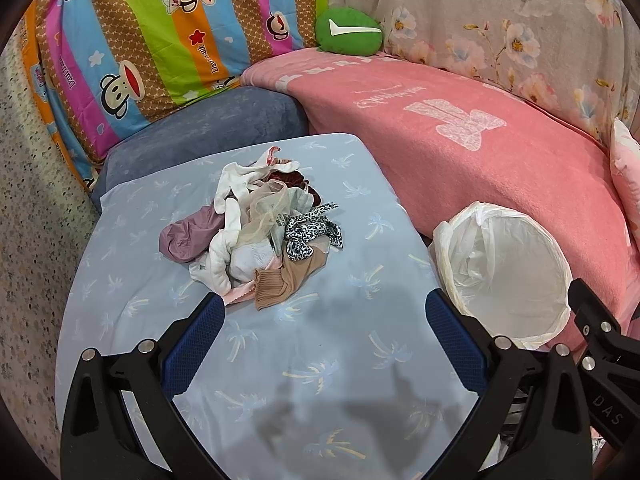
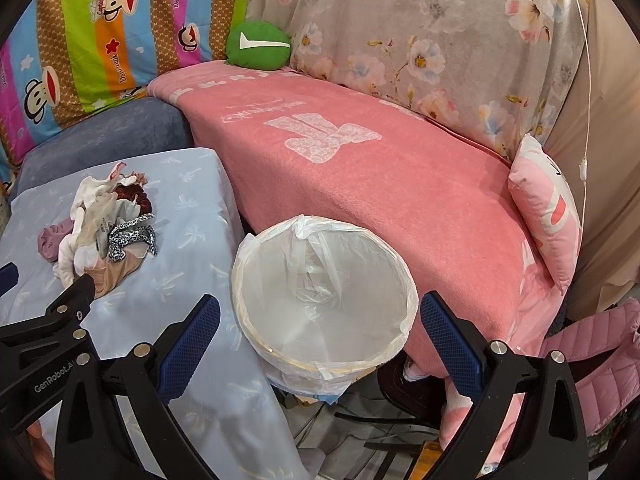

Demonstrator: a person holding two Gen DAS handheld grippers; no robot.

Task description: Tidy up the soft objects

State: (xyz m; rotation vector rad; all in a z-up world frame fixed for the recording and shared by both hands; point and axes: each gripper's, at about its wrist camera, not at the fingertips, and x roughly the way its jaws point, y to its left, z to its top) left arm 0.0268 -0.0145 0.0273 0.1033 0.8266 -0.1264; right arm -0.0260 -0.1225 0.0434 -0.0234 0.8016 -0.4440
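A heap of soft garments (image 1: 252, 232), white, mauve, tan, sheer and leopard-print, lies on a light blue palm-print cover (image 1: 328, 360). My left gripper (image 1: 324, 308) hovers open just short of the heap, nothing between its blue pads (image 1: 196, 340). In the right wrist view the same heap (image 2: 100, 236) sits far left. My right gripper (image 2: 320, 312) is open above a white bin (image 2: 260, 340) lined with a plastic bag, which looks empty. The left gripper's black frame (image 2: 48, 324) shows at the lower left of that view.
A pink blanket (image 2: 360, 184) covers the sofa seat behind the bin. A green round cushion (image 1: 348, 32), a striped cartoon pillow (image 1: 140, 40), a floral throw (image 2: 440, 40) and a pink pillow (image 2: 548, 216) line the back. A pink padded jacket (image 2: 592, 360) lies lower right.
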